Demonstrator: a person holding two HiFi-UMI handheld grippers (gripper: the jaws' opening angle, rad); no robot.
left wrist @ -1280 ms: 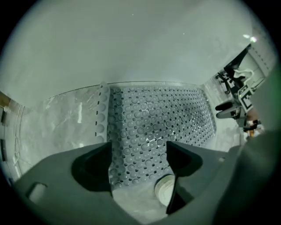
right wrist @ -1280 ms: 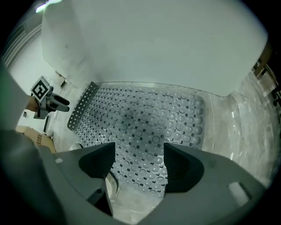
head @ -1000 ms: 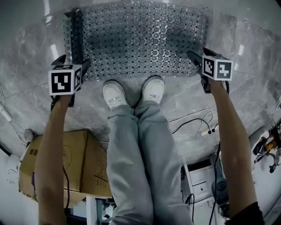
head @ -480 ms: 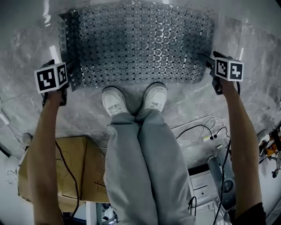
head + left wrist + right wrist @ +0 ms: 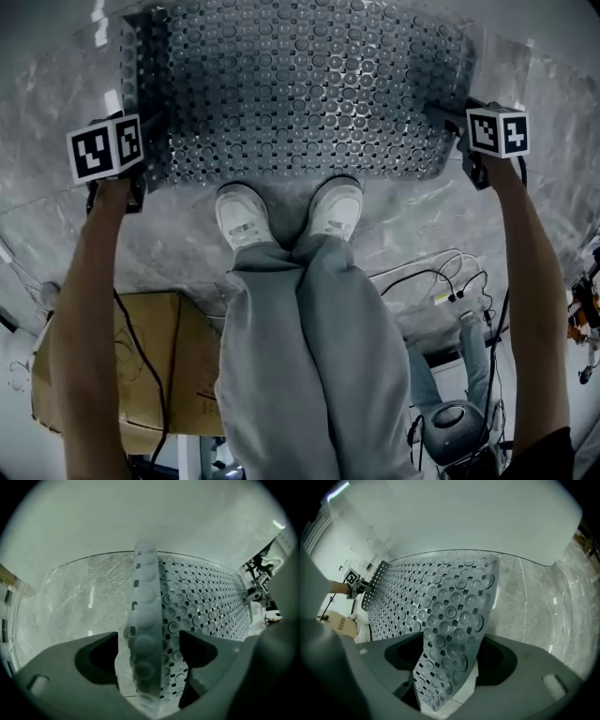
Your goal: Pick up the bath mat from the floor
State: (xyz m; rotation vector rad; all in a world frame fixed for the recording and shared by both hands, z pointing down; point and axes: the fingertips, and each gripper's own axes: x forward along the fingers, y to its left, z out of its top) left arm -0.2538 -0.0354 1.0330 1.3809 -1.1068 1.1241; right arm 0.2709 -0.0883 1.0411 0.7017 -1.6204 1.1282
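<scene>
1. Bath mat (image 5: 300,89): grey, perforated, covered in suction cups; stretched wide between both claws, raised above the floor, just beyond the shoes.
2. Left claw (image 5: 147,641): clamped on the mat's left edge, which stands upright between its jaws.
3. Right claw (image 5: 452,653): clamped on the mat's right edge, which curls slightly.
4. Floor (image 5: 56,94): pale, marbled.
5. White shoes (image 5: 242,214): side by side.
6. Cardboard box (image 5: 159,366): near left.
7. Cables (image 5: 422,272): near right, on the floor.

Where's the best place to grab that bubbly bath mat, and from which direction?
By its two short side edges, one gripper coming in from each side. The bath mat is thin, wide and limp, so an edge slips between jaws; the left gripper and right gripper each clamp one.
</scene>
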